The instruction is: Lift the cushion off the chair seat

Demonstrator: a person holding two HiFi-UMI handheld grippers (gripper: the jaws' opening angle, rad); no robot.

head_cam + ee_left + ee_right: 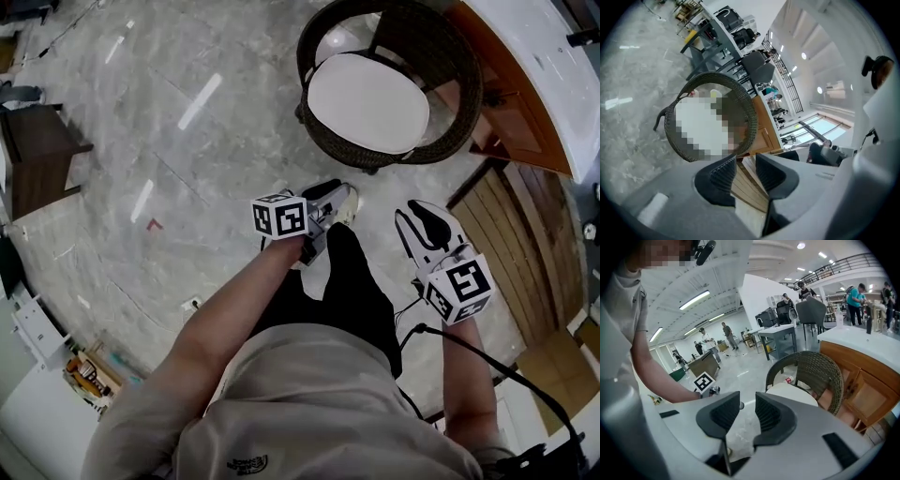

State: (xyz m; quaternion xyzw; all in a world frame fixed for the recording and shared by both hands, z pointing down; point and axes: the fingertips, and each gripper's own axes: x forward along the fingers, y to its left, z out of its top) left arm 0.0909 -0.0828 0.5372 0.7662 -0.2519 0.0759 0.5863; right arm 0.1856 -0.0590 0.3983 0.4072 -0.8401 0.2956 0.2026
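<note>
A white oval cushion [367,101] lies flat on the seat of a dark wicker chair [466,112] at the top of the head view. Both grippers hang in the air short of the chair, apart from it. My left gripper [335,202] is open, with nothing between its jaws. My right gripper [428,228] is also open and empty. In the left gripper view the chair [746,105] stands beyond the left gripper [746,172], its seat hidden by a mosaic patch. In the right gripper view the cushion [793,393] and chair [820,372] show past the right gripper [747,412].
A wooden counter [514,117] with a white top stands close behind the chair on the right. Slatted wood flooring [525,253] lies below it. A dark wooden piece of furniture [37,159] stands at the far left. A cable [487,361] trails from the right gripper.
</note>
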